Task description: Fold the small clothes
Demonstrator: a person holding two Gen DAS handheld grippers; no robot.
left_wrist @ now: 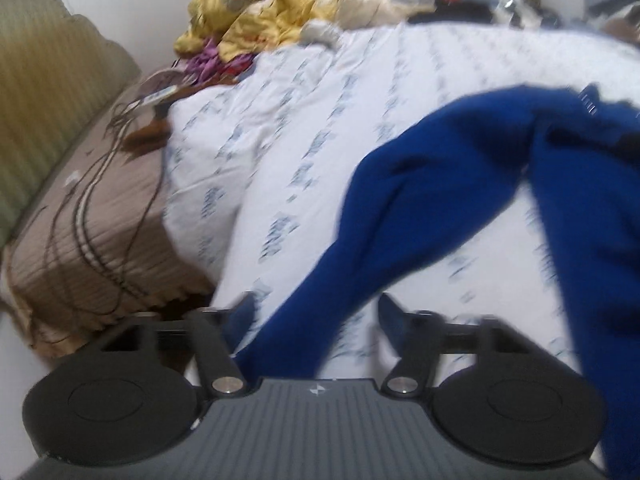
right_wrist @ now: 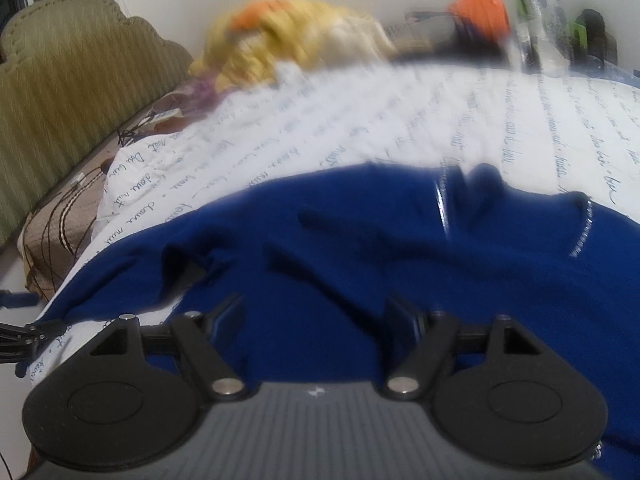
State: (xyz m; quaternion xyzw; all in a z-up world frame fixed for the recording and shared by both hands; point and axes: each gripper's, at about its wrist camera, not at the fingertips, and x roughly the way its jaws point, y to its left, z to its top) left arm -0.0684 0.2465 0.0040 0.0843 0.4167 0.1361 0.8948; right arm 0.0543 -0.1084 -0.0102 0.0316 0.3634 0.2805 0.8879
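Note:
A dark blue garment [left_wrist: 460, 184] lies spread on the white printed bedcover [left_wrist: 304, 128]. One strip of it runs down between the fingers of my left gripper [left_wrist: 316, 312], whose jaws stand wide apart. In the right wrist view the blue garment [right_wrist: 360, 248] fills the foreground, with a silver-trimmed edge [right_wrist: 582, 228] at the right. My right gripper [right_wrist: 314, 312] hovers over the cloth with its jaws wide apart and nothing pinched. The left gripper's tip [right_wrist: 36, 330] shows at the far left, at the garment's corner. Both views are motion-blurred.
A heap of yellow and orange clothes [left_wrist: 272, 12] lies at the far side of the bed. A green padded headboard [left_wrist: 48, 92] and a brown pillow with cables [left_wrist: 92, 232] are at the left. Cluttered items [right_wrist: 560, 28] stand at the back right.

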